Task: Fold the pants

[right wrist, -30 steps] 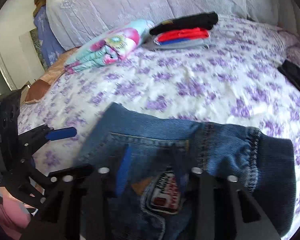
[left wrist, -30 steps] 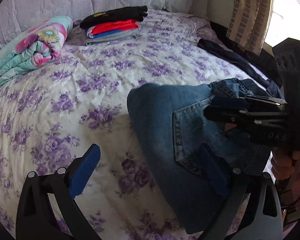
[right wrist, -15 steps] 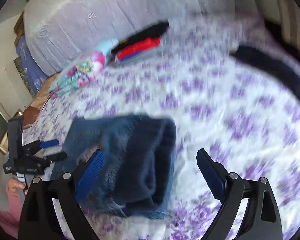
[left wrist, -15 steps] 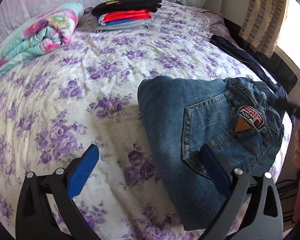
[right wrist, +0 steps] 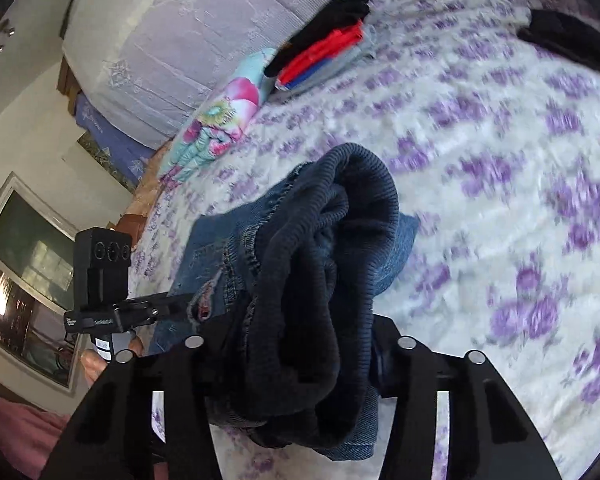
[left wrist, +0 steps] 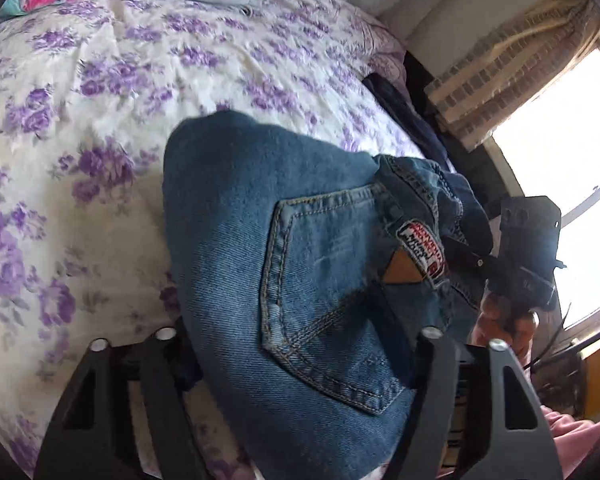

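The folded jeans (left wrist: 300, 280) lie on the flowered bedspread (left wrist: 100, 100), and both the left gripper (left wrist: 300, 364) and the right gripper (right wrist: 296, 344) have just closed halfway and pinch opposite ends of the bundle, so the step looks like lifting it, and next calls for carrying it level, perhaps toward the stack of folded clothes (right wrist: 328, 52)

A bed (left wrist: 100, 80) under a white spread with purple flowers bears a stack of folded clothes (right wrist: 324, 56), black on top, just beside a rolled floral blanket (right wrist: 216, 124). A checked curtain (left wrist: 512, 80) hangs by the bright window (left wrist: 572, 152).
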